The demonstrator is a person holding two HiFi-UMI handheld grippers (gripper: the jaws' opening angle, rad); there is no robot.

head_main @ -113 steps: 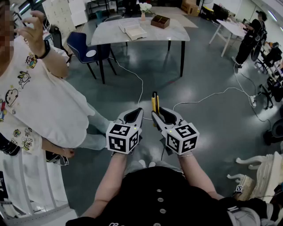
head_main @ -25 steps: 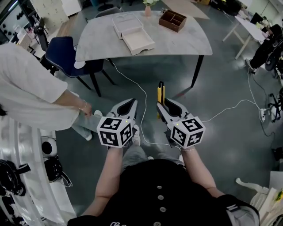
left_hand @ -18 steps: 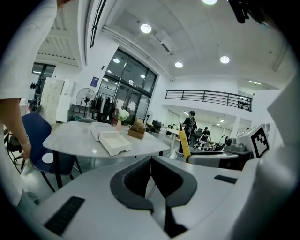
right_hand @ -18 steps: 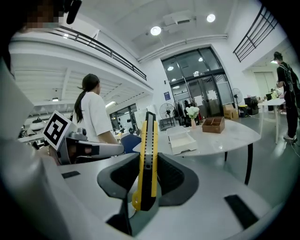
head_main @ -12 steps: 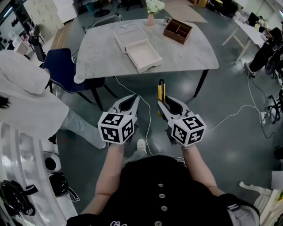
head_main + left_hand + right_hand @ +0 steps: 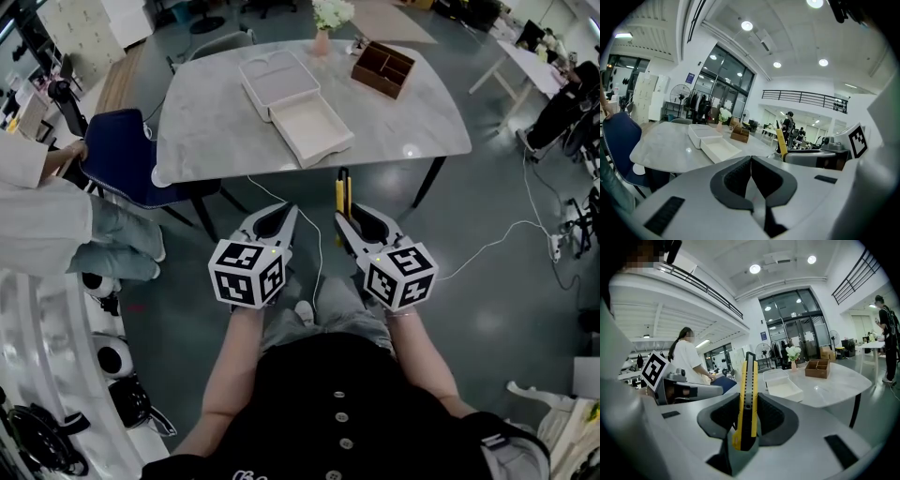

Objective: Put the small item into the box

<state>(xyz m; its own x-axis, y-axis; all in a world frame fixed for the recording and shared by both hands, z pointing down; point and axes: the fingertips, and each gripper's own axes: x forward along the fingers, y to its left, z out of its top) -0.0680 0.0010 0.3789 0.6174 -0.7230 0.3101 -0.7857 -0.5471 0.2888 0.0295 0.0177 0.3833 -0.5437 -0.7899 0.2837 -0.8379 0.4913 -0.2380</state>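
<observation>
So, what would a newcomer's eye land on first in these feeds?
The yellow-and-black utility knife clamped in the right tongs, sticking out past their tips. Next, the open white rectangular box on the grey marble-look table ahead, near its front edge. The left tongs are shut, empty.

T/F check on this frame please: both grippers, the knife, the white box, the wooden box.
1. The right gripper is shut on a yellow utility knife. True.
2. The left gripper holds a small item too. False: its jaws are together with nothing between them.
3. The white box lies open on the table. True.
4. The utility knife is already inside the white box. False: it is in the right gripper, over the floor and short of the table edge.
5. The wooden box sits on the floor. False: it is on the table, near the vase of flowers.
</observation>
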